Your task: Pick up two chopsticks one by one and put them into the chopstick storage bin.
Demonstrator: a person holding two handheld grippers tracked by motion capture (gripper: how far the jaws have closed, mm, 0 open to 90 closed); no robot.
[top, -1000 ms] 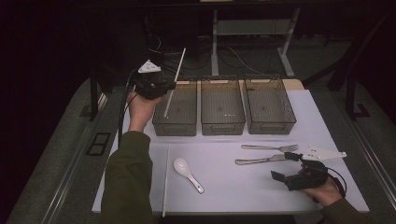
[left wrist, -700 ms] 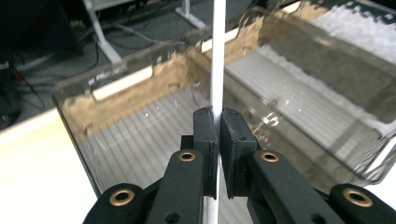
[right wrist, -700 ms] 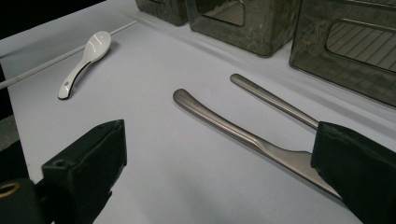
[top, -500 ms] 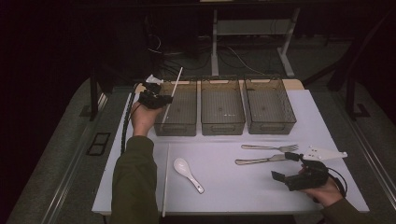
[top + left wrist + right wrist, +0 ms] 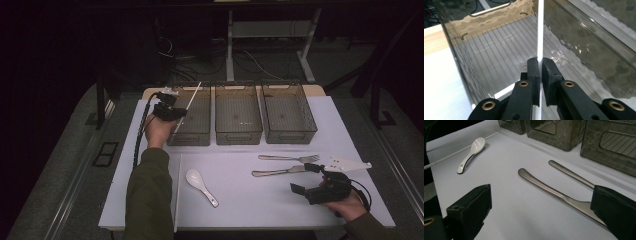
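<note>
My left gripper (image 5: 172, 112) is shut on a thin white chopstick (image 5: 188, 102), which slants up over the leftmost smoked-plastic bin (image 5: 196, 136). In the left gripper view the jaws (image 5: 541, 65) pinch the chopstick (image 5: 540, 30) low inside that bin (image 5: 499, 37), and its tip runs out of sight at the top. My right gripper (image 5: 304, 178) rests at the table's front right, open. Its jaws (image 5: 541, 202) stand wide on either side of a metal utensil (image 5: 541, 186), without touching it. A metal fork (image 5: 287, 158) lies just beyond.
Two more bins (image 5: 238, 117) (image 5: 288, 116) stand in a row to the right of the first. A white ceramic spoon (image 5: 200, 186) and a second white chopstick (image 5: 176, 192) lie on the white mat (image 5: 240, 210) near the front. Dark floor surrounds the table.
My left hand has come down and nearer with the chopstick, bringing it low into the leftmost bin. The right hand and the cutlery have stayed put.
</note>
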